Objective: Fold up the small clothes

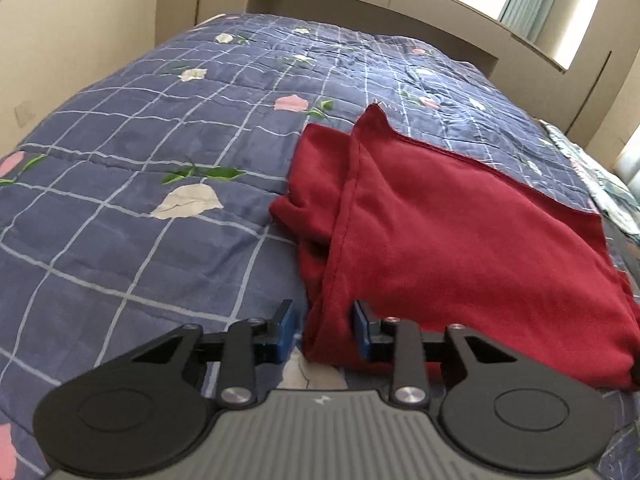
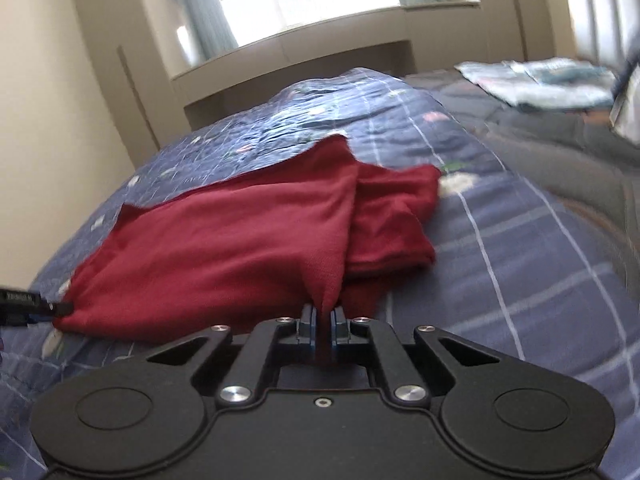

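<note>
A blue checked floral quilt (image 1: pixel 140 208) carries a folded dark red knit garment (image 1: pixel 460 240) near its side edge. The left gripper (image 1: pixel 322 330) gapes around the garment's near corner; the right gripper (image 2: pixel 323 326) pinches a bunched fold.

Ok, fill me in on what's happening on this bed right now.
A person with a gripper in each hand is folding a red garment on a blue checked quilt. The right gripper is shut on a pinched-up corner of the cloth. The left gripper is open, its fingers on either side of the garment's near corner, not yet clamped. The garment is partly folded. Some pale folded fabric lies farther off on the bed.
</note>
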Action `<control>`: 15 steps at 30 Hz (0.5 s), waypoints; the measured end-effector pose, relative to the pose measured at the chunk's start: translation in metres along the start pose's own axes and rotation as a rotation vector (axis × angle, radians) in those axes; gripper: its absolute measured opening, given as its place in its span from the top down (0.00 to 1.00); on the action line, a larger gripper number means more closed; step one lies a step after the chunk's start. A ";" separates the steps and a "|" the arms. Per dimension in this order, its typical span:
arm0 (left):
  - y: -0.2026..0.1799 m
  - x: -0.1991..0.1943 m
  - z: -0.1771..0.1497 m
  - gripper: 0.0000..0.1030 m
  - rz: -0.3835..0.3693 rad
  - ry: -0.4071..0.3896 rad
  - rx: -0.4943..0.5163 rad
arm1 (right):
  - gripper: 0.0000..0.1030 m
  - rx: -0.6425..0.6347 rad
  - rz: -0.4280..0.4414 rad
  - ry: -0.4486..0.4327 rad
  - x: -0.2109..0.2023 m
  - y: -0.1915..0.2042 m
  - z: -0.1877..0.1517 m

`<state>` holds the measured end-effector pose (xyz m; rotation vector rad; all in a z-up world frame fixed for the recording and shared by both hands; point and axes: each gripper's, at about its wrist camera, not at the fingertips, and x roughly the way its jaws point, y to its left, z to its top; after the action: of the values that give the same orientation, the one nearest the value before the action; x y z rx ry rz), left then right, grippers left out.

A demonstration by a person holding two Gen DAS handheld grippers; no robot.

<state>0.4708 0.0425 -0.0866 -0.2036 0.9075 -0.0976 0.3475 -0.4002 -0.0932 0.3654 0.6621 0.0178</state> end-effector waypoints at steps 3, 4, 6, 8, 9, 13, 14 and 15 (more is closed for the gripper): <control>-0.003 0.000 0.004 0.63 0.018 0.018 -0.005 | 0.95 0.042 0.009 0.001 -0.003 -0.006 -0.003; -0.003 0.000 0.006 0.57 0.020 0.031 -0.004 | 0.94 0.032 0.005 0.004 -0.004 -0.005 -0.003; -0.003 -0.005 0.006 0.50 0.039 0.039 0.002 | 0.92 0.018 -0.002 0.011 -0.007 -0.002 -0.002; -0.003 -0.016 0.004 0.45 0.040 0.036 0.013 | 0.83 -0.011 -0.038 0.006 -0.014 0.002 -0.002; -0.004 -0.022 0.001 0.37 0.043 0.035 0.021 | 0.77 -0.015 -0.053 0.007 -0.018 0.002 -0.002; -0.003 -0.048 -0.012 0.13 0.090 0.049 -0.021 | 0.69 -0.034 -0.137 -0.005 -0.041 0.004 -0.007; -0.003 -0.054 -0.016 0.12 0.090 0.052 -0.036 | 0.64 -0.037 -0.146 -0.012 -0.048 0.005 -0.009; -0.003 -0.063 -0.021 0.07 0.089 0.058 -0.053 | 0.54 -0.031 -0.144 -0.018 -0.055 0.007 -0.011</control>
<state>0.4155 0.0470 -0.0501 -0.2104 0.9760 0.0035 0.2977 -0.3976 -0.0659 0.2872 0.6684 -0.1116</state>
